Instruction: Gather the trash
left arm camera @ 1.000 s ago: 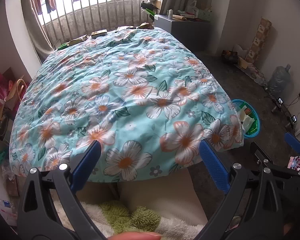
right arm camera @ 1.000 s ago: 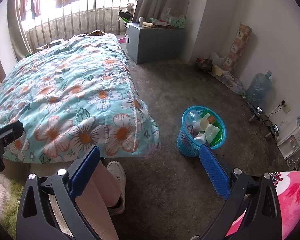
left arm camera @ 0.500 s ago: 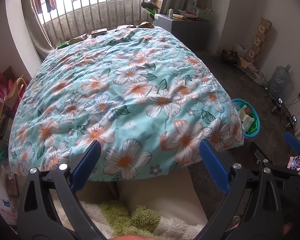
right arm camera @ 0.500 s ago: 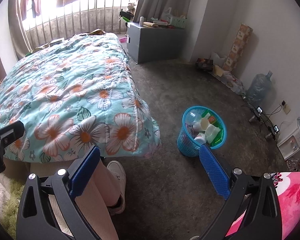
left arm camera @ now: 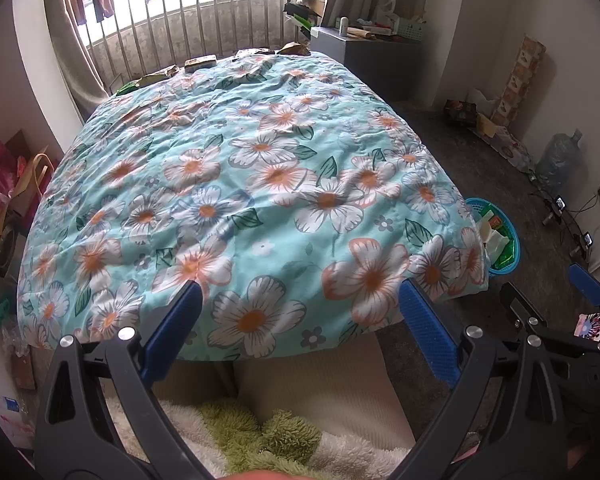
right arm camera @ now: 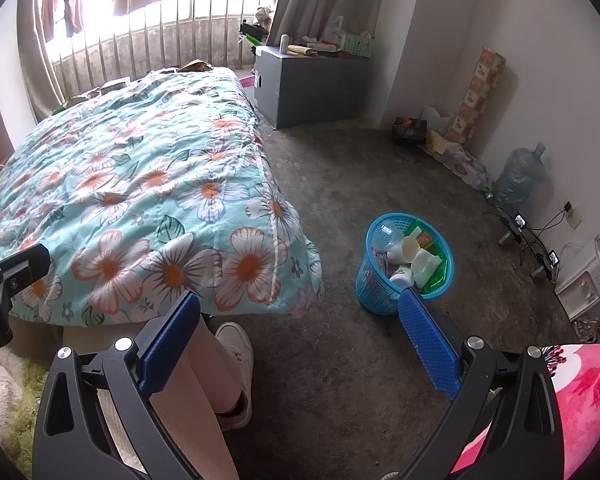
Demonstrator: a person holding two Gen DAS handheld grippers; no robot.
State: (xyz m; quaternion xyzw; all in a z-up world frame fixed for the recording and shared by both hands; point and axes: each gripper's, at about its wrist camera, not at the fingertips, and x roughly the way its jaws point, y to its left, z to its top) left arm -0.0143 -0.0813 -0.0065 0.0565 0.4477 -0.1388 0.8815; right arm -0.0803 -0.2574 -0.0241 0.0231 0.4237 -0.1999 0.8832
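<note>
Both claws (left arm camera: 300, 312) (right arm camera: 300, 320) unmoved, agape, empty

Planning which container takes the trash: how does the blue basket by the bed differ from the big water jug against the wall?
The blue basket is open-topped with mesh sides; the water jug is a closed bottle with a narrow neck. The basket holds cups, bottles and wrappers; the jug's contents cannot be told. The basket stands near the bed corner; the jug stands at the wall. Both are upright on the floor.
</note>
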